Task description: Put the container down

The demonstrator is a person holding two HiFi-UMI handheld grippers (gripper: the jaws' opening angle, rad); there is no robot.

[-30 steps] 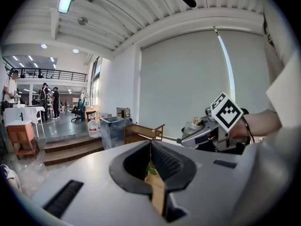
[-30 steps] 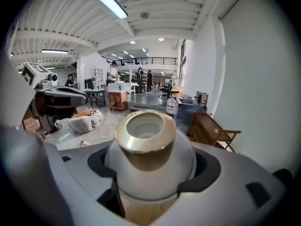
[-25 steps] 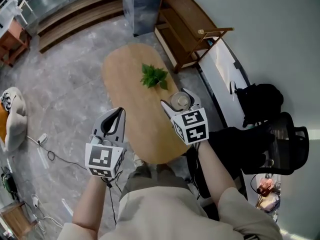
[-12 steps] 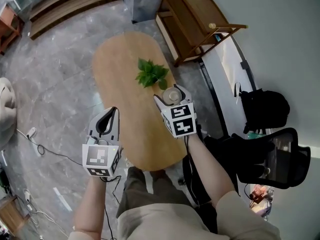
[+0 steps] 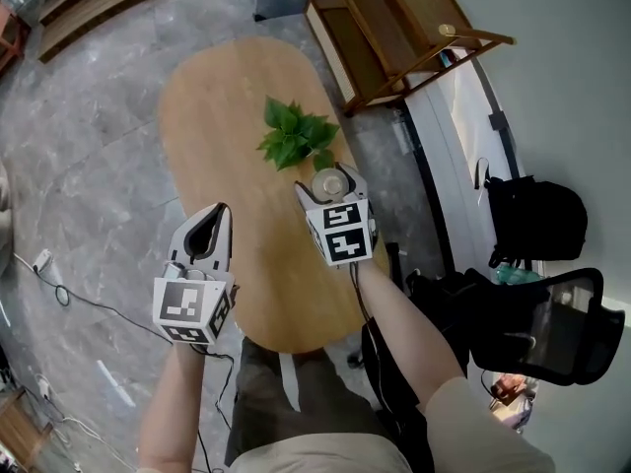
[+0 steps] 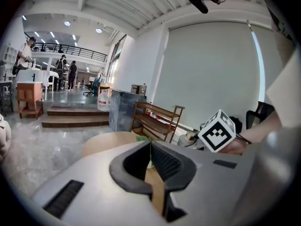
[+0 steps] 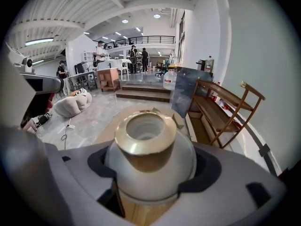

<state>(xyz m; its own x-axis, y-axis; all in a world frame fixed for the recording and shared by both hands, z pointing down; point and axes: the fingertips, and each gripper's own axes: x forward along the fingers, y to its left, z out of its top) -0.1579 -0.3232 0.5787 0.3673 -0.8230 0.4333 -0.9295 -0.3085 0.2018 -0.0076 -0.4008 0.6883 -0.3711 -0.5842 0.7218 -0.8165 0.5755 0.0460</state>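
The left claw (image 5: 219, 217) is seen closed on nothing, jaw tips pressed together, poised over the left edge of the oval wooden tabletop (image 5: 212, 97), where the wood meets the grey stone floor (image 5: 89, 166). Level with it, the right claw (image 5: 331, 187) is clamped on the container (image 5: 330, 179), a white round-bodied vessel with a gold-coloured neck. Its belly is gripped on both sides and its mouth is left open to the front. The container is held just inside the tabletop's right edge. It cannot be told whether its base touches the wood. Bare wood lies between the two claws.

Just beyond the container stands a green leafy plant (image 5: 296, 136), its nearest leaves close to the gold neck. Past the plant, the tabletop runs uncluttered to its rounded far end, and wide floor is seen to the left.

To the right, room is tighter. A narrow strip of floor parts the tabletop from a wooden shelf rack (image 5: 394, 28). Nearer along that side, a black bag (image 5: 537, 215) and a black chair (image 5: 552, 323) are set by the wall. Steps (image 7: 143, 94) are seen across the hall.
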